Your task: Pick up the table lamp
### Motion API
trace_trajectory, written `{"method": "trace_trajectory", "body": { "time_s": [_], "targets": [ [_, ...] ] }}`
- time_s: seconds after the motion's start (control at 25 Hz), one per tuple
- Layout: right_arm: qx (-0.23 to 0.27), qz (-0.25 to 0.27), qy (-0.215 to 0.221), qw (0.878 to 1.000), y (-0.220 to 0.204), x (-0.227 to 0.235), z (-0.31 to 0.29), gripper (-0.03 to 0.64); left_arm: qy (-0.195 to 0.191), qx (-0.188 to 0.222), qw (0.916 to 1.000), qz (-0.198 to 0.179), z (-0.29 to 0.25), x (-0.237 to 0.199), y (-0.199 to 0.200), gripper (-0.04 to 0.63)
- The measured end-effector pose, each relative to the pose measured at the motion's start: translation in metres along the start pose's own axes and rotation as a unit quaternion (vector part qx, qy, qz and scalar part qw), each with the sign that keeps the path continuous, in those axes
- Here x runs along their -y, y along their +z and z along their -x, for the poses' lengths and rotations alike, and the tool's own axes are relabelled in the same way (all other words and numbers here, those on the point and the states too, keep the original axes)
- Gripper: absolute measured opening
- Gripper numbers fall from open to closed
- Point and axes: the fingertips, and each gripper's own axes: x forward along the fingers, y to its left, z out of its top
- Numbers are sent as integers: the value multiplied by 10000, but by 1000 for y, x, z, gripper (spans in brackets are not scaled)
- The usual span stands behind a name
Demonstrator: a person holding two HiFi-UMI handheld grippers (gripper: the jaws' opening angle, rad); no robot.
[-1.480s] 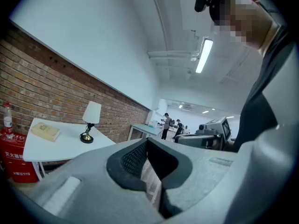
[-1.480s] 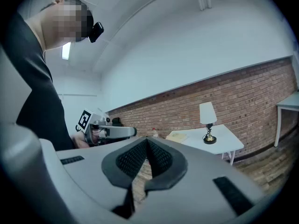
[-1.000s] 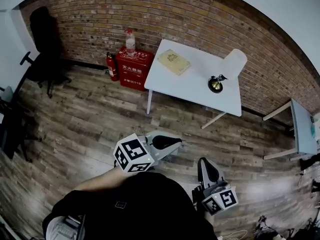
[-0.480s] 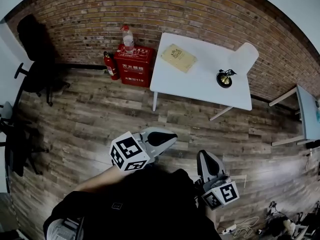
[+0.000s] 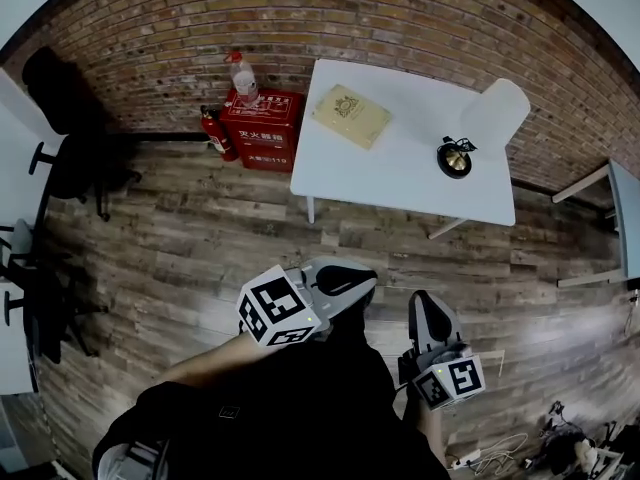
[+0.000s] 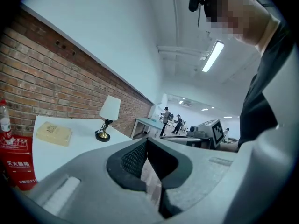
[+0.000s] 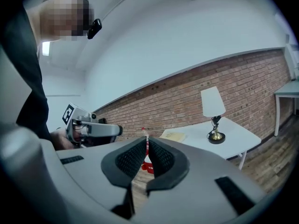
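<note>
The table lamp stands at the right end of a white table (image 5: 395, 173), with a white shade (image 5: 495, 111) over a brass base (image 5: 455, 160). It also shows in the left gripper view as the lamp (image 6: 108, 117) and in the right gripper view as the lamp (image 7: 213, 112). Both grippers are far short of the table, over the wooden floor. My left gripper (image 5: 358, 281) is shut and holds nothing; its jaws meet at the tips (image 6: 145, 142). My right gripper (image 5: 424, 305) is also shut and empty (image 7: 146, 142).
A tan book (image 5: 349, 116) lies on the table's left half. Against the brick wall, left of the table, stand a red box (image 5: 262, 128), a fire extinguisher (image 5: 214, 134) and a bottle (image 5: 240, 72). Black chairs (image 5: 70, 118) are at the far left. A second table edge (image 5: 625, 218) is at the right.
The person has walked toward the table, which now looks closer. Both grippers have moved forward with the body and stay shut.
</note>
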Motion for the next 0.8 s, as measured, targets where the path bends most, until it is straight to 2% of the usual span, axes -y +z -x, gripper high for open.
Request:
{"method": "trace_trajectory", "body": {
  "time_s": [0.12, 0.32, 0.44, 0.56, 0.8],
  "targets": [
    [77, 82, 163, 9998, 20, 35, -29, 15, 308, -16, 9995, -54, -16, -33, 15, 8],
    [-84, 351, 266, 9990, 46, 106, -70, 17, 694, -96, 9975, 58, -57, -94, 39, 8],
    [-118, 325, 436, 9984, 60, 142, -86, 30, 695, -115, 9975, 83, -97, -116, 56, 8],
    [-41, 476, 626, 9969, 72, 176, -97, 117, 638, -177, 9978, 75, -140, -134, 65, 8],
    [-133, 505, 562, 9971, 76, 237, -109, 143, 510, -348, 9979, 182, -208, -157, 70, 8]
  ]
}}
